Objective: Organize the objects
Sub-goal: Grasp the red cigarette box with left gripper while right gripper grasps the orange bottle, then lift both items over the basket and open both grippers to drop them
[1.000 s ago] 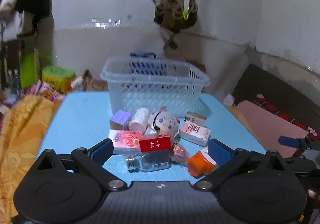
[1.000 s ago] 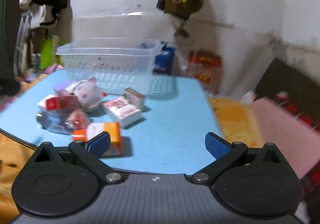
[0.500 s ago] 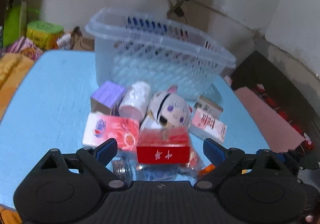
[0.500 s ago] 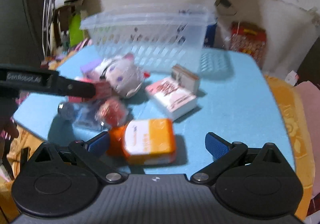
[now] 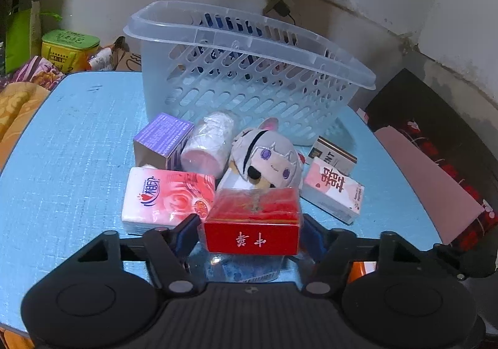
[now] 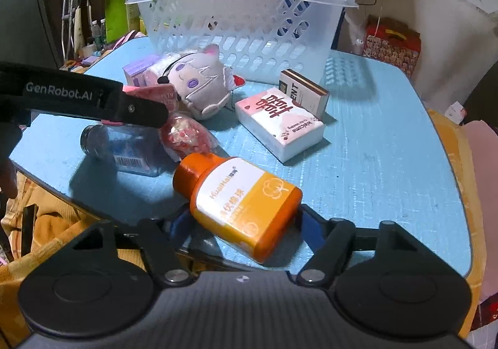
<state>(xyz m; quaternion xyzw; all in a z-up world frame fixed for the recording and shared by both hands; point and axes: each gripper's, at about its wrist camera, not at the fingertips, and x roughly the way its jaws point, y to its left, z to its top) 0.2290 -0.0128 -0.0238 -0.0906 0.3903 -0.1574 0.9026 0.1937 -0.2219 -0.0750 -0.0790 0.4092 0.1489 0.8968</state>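
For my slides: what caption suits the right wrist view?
Right gripper closing around orange bottle lying before the basket.

"GenRobot.AI" is being shown on the left gripper's arm (image 6: 84, 97), "HuaiHai" on the orange bottle (image 6: 239, 202), "welcome" on the pink-and-white box (image 6: 280, 122).

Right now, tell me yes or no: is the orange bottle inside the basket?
No. The orange bottle lies on its side on the blue table, between the right gripper's fingers, well short of the basket.
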